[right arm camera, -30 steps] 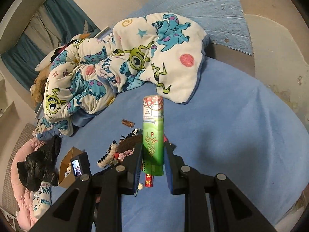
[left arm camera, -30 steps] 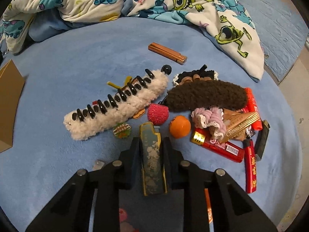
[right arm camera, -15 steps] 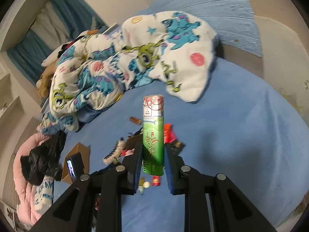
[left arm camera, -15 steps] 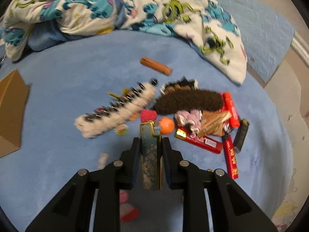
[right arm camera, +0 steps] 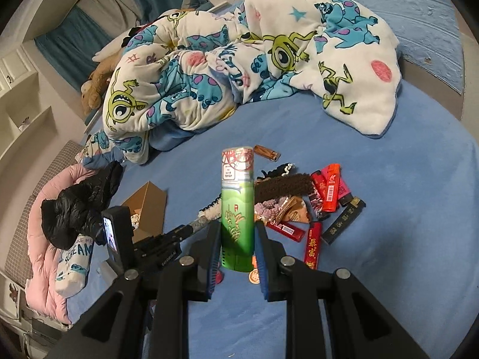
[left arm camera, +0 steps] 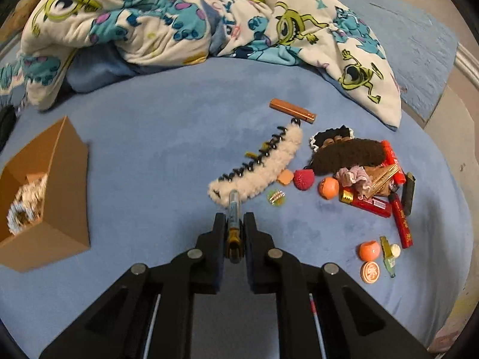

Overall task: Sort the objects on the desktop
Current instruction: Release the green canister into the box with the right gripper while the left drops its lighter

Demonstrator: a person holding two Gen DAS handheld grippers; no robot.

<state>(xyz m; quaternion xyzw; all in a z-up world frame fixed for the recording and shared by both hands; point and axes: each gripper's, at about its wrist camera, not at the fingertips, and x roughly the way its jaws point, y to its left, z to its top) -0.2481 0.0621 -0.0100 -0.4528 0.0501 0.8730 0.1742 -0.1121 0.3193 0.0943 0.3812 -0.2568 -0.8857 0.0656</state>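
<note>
Left gripper [left arm camera: 234, 224]: clamping patterned lighter [left arm camera: 233, 209] edge-on, jaws just closing.
Right gripper [right arm camera: 238, 239]: clamping green lighter [right arm camera: 238, 206].
Advice: carrying level, releasing over cardboard box [left arm camera: 66, 179].

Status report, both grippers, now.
Left gripper shut on patterned lighter. Right gripper shut on green lighter. Cardboard box open at left, path clear.

left gripper [left arm camera: 233, 233] matte black, angular triangular linkage arms, round silver pivot screws, right gripper [right arm camera: 238, 249] same black frame, blue ribbed pads [right arm camera: 212, 266] lined its fingers, small lit screen on the left gripper's body
</note>
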